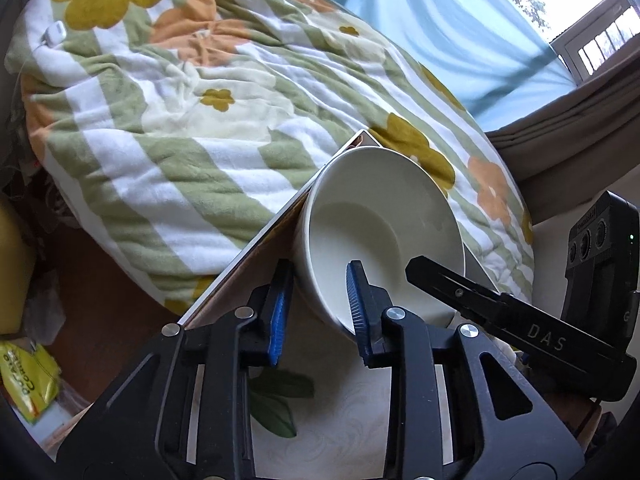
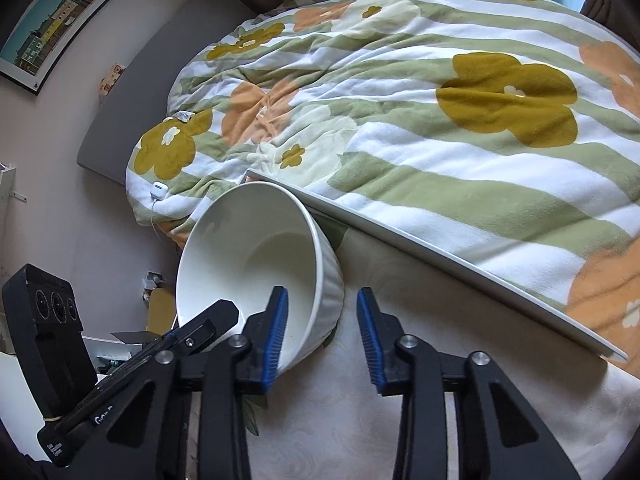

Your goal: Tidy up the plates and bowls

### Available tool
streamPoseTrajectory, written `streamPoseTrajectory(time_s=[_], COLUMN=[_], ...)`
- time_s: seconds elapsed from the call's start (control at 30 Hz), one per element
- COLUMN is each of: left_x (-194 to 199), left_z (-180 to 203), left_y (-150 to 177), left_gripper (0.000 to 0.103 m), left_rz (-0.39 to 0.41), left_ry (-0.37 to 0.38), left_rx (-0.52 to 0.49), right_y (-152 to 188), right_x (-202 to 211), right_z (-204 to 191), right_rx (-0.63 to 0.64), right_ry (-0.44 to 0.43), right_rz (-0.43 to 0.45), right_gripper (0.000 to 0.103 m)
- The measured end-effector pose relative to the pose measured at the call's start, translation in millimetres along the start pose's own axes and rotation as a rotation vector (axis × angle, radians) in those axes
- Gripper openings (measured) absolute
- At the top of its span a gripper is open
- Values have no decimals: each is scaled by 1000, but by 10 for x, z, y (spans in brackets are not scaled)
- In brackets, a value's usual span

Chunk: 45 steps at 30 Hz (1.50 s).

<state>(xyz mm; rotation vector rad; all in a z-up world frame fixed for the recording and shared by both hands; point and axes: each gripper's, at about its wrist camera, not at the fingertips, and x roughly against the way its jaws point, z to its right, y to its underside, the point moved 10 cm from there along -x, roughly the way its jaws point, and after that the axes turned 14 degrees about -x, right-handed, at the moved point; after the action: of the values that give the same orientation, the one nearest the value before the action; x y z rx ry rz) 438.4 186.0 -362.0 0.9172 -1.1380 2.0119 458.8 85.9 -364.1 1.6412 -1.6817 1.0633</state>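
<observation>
Your left gripper (image 1: 318,312) straddled the rim of the tilted white bowl (image 1: 380,232): one blue-padded finger sat inside the bowl, the other outside against its wall, with a visible gap between pad and wall. Just beyond the inside finger, the right gripper's black finger (image 1: 448,284) reached into the bowl from the far side. Below your fingers lay a pale cloth with a leaf print (image 1: 340,412). Past the fingertips, beyond the table edge (image 1: 256,240), spread the flowered striped duvet (image 1: 200,120).

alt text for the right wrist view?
A tilted white bowl straddled at its rim by both grippers: the right gripper with one finger inside, the left gripper reaching in beside it. Behind lies a floral blanket.
</observation>
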Motion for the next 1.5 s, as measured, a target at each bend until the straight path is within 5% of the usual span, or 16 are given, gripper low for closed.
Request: streamPoseTrajectory(time_s=[0.07,0.4,0.77,1.2,1.5], left_x=[6,252,1243,1943,1833], left_z=[1,176,1072,2854,3732], left_y=[-10,-27,157,1633,2796], left_gripper=[24,24,24,24,24], left_rz=[5,41,146,111,-38], left_ry=[-8,-58,-32,131,239], left_rx=[-18,-108,-246,-422,-528], right_y=[-6,53,494,1755,2476], right_x=[-9,183,1445,3063,3452], right_z=[-24,-64,-76,1019,1923], right_rx=[-2,18,7,-115,-246], right_ry=[-18,-22,-81,5,85], right_rz=[11,60,229,400,407], right_gripper=[21,21,21,21,21])
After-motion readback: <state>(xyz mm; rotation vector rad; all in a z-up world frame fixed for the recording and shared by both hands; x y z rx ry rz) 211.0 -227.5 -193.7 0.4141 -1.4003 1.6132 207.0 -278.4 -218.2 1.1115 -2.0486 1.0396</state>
